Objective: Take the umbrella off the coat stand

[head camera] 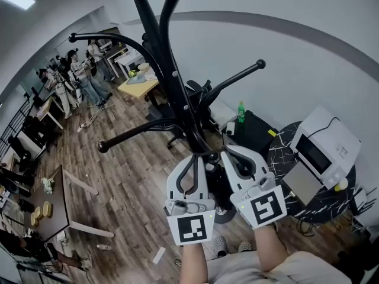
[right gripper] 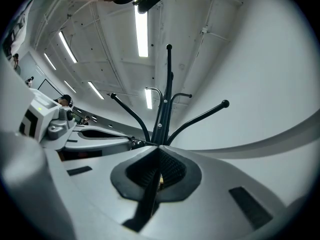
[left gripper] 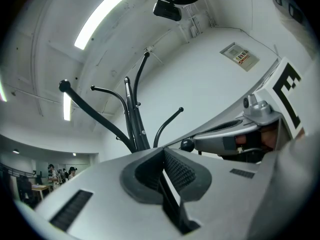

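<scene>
Where the wood-plank floor [head camera: 118, 176] meets a plain white wall [head camera: 284, 34], the black coat stand [head camera: 172, 81] rises straight in front of the person, its curved, knob-tipped arms spreading left and right. Both tools are held side by side close to its pole: the left tool [head camera: 195, 154] and the right tool [head camera: 228, 152] are each clenched, ribbed pads pressed together with nothing between them. To the right stands a round dark marble-patterned table [head camera: 283, 158] carrying a white microwave-like appliance [head camera: 325, 144], and near it a green bottle [head camera: 241, 111] sits on a black cabinet. Far off at the left, several people [head camera: 77, 76] stand by a yellow table [head camera: 139, 86]. Long ceiling light strips [right gripper: 141, 26] show above in the gripper views. The stand's top is cut off by the upper edge of the head view and its foot is hidden behind the tools; the umbrella cannot be picked out among the dark shapes there.
</scene>
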Demonstrator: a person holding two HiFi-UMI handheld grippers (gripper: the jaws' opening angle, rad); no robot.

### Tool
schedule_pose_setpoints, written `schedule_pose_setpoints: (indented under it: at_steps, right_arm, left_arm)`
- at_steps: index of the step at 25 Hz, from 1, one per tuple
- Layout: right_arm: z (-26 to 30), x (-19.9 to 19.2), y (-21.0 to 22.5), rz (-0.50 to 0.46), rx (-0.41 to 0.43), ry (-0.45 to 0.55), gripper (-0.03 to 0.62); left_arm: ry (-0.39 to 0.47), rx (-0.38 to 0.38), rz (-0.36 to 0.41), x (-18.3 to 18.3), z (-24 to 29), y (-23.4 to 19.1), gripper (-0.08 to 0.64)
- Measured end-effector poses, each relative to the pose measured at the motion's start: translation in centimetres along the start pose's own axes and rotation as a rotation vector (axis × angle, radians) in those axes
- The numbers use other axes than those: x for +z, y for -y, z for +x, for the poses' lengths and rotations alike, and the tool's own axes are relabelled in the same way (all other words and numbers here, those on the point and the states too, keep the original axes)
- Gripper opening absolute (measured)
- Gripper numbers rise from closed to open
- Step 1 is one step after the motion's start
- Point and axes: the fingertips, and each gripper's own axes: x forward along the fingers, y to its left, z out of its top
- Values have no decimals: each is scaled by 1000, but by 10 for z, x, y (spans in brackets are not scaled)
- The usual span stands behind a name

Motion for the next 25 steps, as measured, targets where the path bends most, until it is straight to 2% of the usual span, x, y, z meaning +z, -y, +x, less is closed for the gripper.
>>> schedule_pose_setpoints:
  at_steps: [11, 25]
  right_arm:
    - [-19, -9, -8, 3, 22, -48, 8]
    - [-50, -59, -26, 58, 68, -149, 9]
  left_arm:
    - [-29, -1, -21, -4, -16, 13, 23]
    - [-163, -7, -72, -49, -48, 50, 23]
